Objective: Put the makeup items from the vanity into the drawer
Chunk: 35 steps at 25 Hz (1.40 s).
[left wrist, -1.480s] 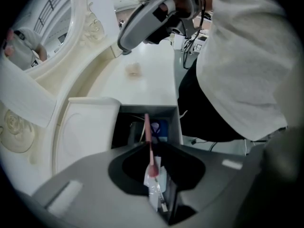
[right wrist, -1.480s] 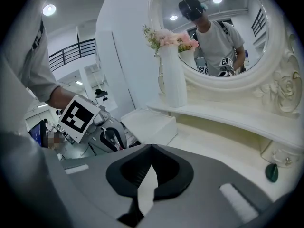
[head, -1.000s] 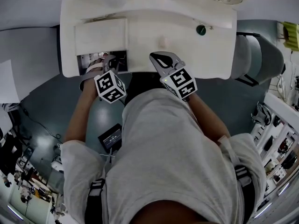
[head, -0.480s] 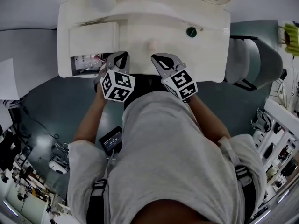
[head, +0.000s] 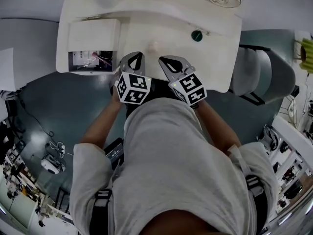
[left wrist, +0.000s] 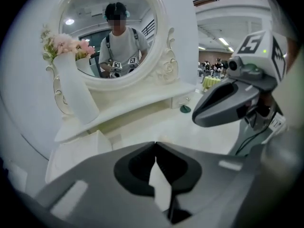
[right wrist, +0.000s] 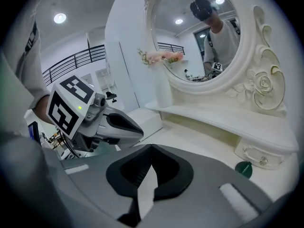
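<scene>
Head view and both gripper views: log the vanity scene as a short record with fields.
surface: white vanity table
drawer: white left-hand drawer, open, items inside
on top: small dark green round item; small pale item
left gripper: shut, empty
right gripper: shut, empty
position: both grippers side by side at the table's front edge

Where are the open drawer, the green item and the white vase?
open drawer (head: 88,71): head view, front rim.
green item (head: 196,35): head view, its top.
white vase (left wrist: 76,91): left gripper view, mid body.
</scene>
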Each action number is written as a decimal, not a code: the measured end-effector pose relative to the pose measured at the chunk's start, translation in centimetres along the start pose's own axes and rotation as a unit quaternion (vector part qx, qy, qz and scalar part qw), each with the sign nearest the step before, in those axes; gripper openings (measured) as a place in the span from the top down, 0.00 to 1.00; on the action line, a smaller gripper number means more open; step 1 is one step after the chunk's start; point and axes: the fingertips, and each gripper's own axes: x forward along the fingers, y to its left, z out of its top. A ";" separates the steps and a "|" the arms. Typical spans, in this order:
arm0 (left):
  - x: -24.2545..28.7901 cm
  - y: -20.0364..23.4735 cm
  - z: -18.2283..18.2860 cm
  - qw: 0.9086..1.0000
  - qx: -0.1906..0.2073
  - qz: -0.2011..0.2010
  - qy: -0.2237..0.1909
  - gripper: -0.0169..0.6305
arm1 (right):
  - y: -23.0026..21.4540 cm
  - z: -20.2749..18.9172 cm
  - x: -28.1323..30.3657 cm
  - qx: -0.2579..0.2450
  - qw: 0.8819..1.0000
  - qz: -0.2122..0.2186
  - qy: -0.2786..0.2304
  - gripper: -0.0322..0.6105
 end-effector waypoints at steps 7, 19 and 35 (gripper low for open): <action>1.8 -2.4 -0.1 1.000 -0.007 -0.004 0.012 0.97 | -1.8 -1.1 -1.1 0.007 1.000 -0.014 0.002 0.95; 6.2 -5.1 -0.9 0.997 0.035 -0.040 0.051 0.75 | -4.3 -4.5 -3.9 0.060 0.996 -0.061 0.003 0.95; 10.0 -4.2 -1.9 0.995 0.058 -0.024 0.077 0.72 | -5.1 -5.3 -5.7 0.080 0.992 -0.093 0.003 0.95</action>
